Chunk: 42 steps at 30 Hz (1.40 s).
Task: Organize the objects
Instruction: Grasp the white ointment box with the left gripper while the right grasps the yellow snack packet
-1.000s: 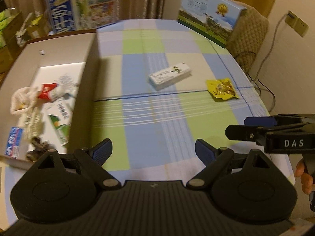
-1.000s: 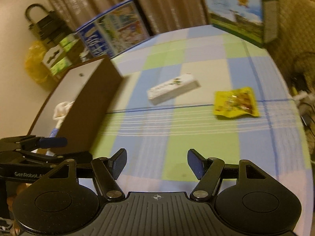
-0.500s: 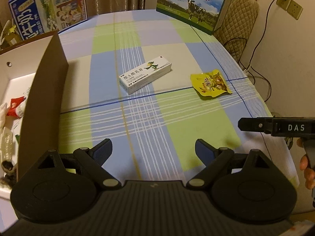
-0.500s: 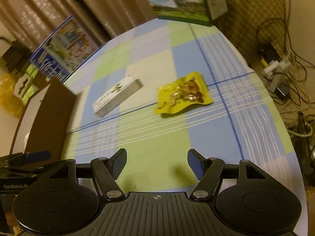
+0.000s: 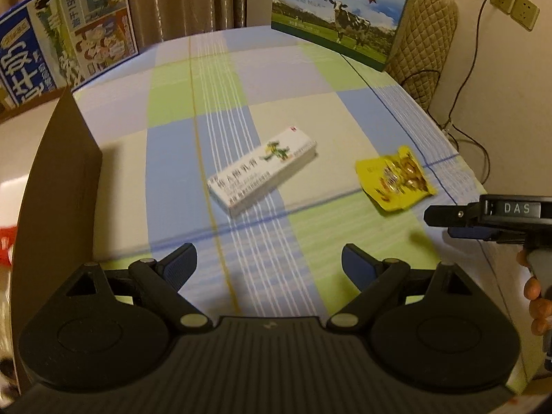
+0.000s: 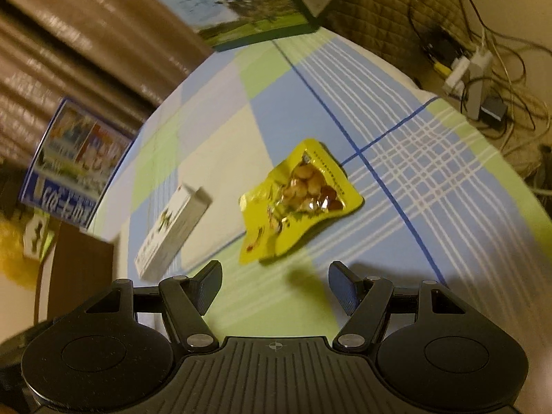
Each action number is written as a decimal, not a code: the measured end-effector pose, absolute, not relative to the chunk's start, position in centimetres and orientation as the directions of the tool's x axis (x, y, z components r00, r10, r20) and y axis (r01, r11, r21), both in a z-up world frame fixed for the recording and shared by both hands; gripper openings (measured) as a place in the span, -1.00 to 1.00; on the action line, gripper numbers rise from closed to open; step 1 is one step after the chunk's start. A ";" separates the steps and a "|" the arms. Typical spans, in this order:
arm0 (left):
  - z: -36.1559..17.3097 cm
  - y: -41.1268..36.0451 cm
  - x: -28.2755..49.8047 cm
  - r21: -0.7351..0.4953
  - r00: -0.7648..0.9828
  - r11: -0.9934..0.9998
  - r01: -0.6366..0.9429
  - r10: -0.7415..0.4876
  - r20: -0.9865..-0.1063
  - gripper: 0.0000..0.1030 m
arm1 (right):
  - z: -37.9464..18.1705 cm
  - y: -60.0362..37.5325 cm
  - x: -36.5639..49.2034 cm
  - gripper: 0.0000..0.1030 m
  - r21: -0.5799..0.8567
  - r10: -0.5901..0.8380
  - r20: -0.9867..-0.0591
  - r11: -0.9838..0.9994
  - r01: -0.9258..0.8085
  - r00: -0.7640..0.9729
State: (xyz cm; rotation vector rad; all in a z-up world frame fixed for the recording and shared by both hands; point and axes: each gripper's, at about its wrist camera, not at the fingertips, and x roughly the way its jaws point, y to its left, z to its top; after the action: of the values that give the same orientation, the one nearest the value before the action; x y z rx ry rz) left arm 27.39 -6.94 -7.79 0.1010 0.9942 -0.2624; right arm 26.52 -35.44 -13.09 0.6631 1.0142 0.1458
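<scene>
Tongs on both sides spread apart and holding nothing. Left gripper (image 5: 269,262) hanging over the checked tablecloth (image 5: 241,79), blue pads wide apart, bare cloth between them. Straight ahead of it, well beyond the fingertips: white carton (image 5: 264,169) with a green lizard-like print, lying flat and slanted on the cloth. Just to the carton's right, apart from it: yellow snack packet (image 5: 396,181), also flat. Right gripper (image 5: 445,214) seen side-on at the right edge of the left view, near the packet but not touching it; fingers (image 5: 534,286) of a hand wrapped round its handle below.

From the right wrist: right gripper (image 6: 274,286) tilted, pads moderately apart, empty, poised over a green square just short of the yellow snack packet (image 6: 296,203); white carton (image 6: 172,233) to the packet's left. Brown cardboard box (image 5: 65,179) at the table's left edge, its near wall upright, contents mostly hidden. Two milk cartons standing at the far edge: blue one (image 5: 65,38) at left, cow-print one (image 5: 338,17) at right
</scene>
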 end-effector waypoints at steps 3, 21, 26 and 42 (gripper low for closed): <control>-8.1 -7.0 28.8 -0.013 0.526 0.962 0.272 -0.160 -0.835 0.72 | -13.8 -35.6 27.7 0.28 0.586 0.395 -0.738 0.777 0.230 0.547; -10.7 -8.2 36.1 0.046 0.532 0.931 0.361 -0.165 -0.830 0.72 | -14.0 -32.6 33.7 -0.02 0.362 0.201 -0.811 0.910 0.202 0.549; -12.0 -9.1 37.1 0.073 0.525 0.913 0.400 -0.163 -0.836 0.72 | -14.2 -30.9 33.9 -0.02 0.274 0.184 -0.821 0.958 0.090 0.541; -14.8 -10.0 38.2 0.053 0.478 0.888 0.456 -0.194 -0.857 -0.05 | -14.7 -28.3 32.1 -0.02 0.236 0.300 -0.818 0.953 -0.189 0.490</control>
State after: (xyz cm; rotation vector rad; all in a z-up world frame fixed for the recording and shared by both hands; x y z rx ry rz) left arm 38.18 -9.95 -14.77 0.2919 0.9981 -0.4039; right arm 32.09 -28.27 -14.67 0.1204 1.0167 0.2974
